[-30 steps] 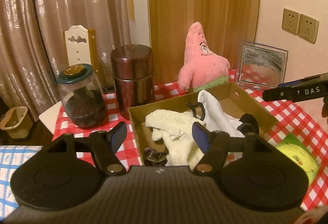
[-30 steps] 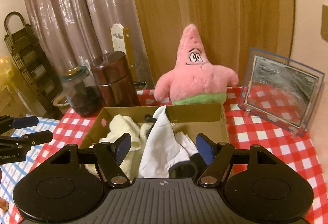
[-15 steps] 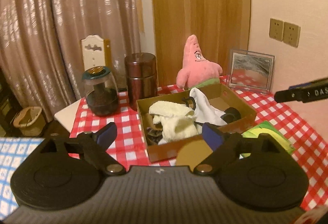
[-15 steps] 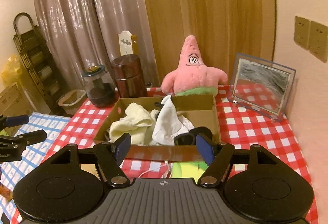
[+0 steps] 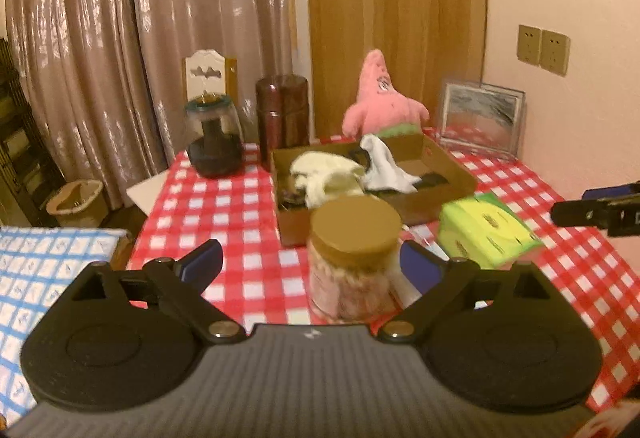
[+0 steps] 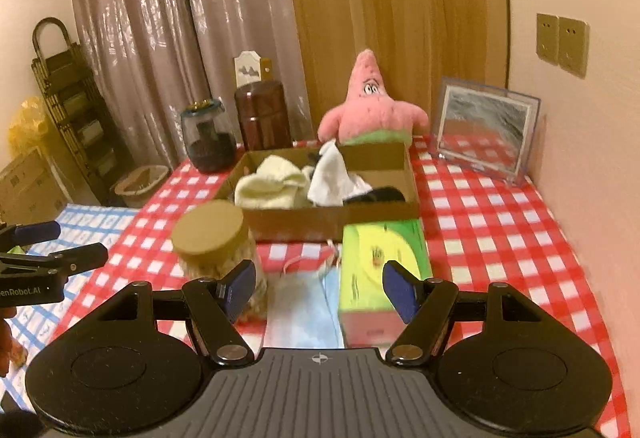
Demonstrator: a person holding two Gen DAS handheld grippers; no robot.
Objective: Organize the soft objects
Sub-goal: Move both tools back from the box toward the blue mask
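A shallow cardboard box [image 5: 452,173] [image 6: 332,224] on the red checked table holds a cream towel [image 5: 324,171] [image 6: 272,183], a white cloth [image 5: 384,165] [image 6: 330,179] and dark items. A pink starfish plush [image 5: 380,97] [image 6: 370,105] stands behind the box. My left gripper [image 5: 310,264] is open and empty, well in front of the box. My right gripper [image 6: 320,282] is open and empty, above a blue face mask [image 6: 304,302].
A cork-lidded jar [image 5: 354,254] [image 6: 212,242] and a green tissue pack [image 5: 484,234] [image 6: 382,258] stand in front of the box. A glass jar [image 5: 214,135], a brown canister [image 5: 282,117] and a framed picture [image 5: 480,117] stand at the back.
Both grippers have pulled back away from the box, which now looks smaller and farther. The cork-lidded jar, tissue pack and face mask have come into view. The left jaws stand wider.
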